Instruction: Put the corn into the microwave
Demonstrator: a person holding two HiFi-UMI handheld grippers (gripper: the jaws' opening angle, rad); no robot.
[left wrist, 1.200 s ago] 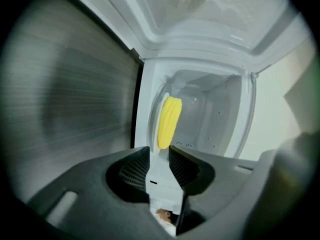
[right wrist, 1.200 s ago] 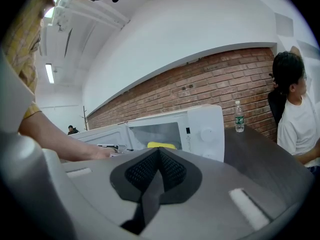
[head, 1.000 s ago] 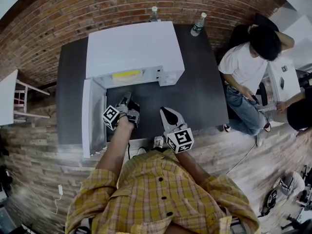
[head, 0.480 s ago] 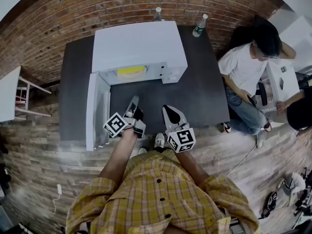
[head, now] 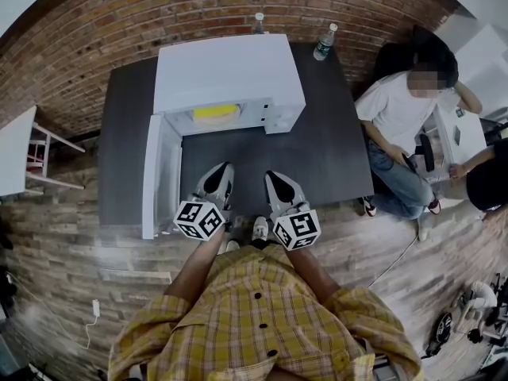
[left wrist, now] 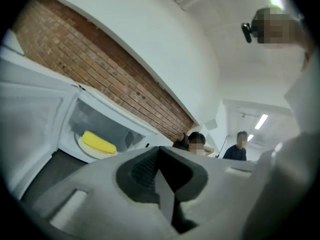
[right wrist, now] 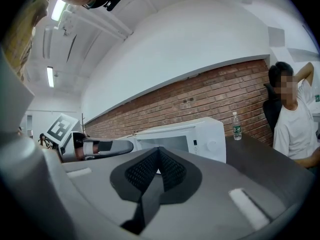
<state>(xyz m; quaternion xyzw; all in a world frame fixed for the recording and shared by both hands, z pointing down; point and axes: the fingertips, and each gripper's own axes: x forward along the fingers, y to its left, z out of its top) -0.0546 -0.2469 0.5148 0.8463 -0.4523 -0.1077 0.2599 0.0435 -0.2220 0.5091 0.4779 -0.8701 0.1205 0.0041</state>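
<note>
The yellow corn (head: 214, 113) lies on a white plate inside the white microwave (head: 230, 70), whose door (head: 159, 177) stands swung open to the left. The left gripper view shows the corn (left wrist: 98, 142) on that plate, deep in the cavity. My left gripper (head: 220, 175) hovers level over the table's front edge, well short of the microwave, shut and empty. Beside it on the right, my right gripper (head: 276, 182) is also shut with nothing in it. In the right gripper view the left gripper (right wrist: 102, 146) sits to the left of the microwave (right wrist: 190, 136).
The microwave stands on a dark table (head: 325, 157) against a brick wall. Two water bottles (head: 322, 40) (head: 258, 22) stand at the back. A seated person (head: 397, 109) is at the table's right end. A white side table (head: 16, 153) is at the far left.
My left gripper drew back from the open microwave toward my body, rose, and rolled so its marker cube faces up. The right gripper shifted only slightly. The corn stayed inside.
</note>
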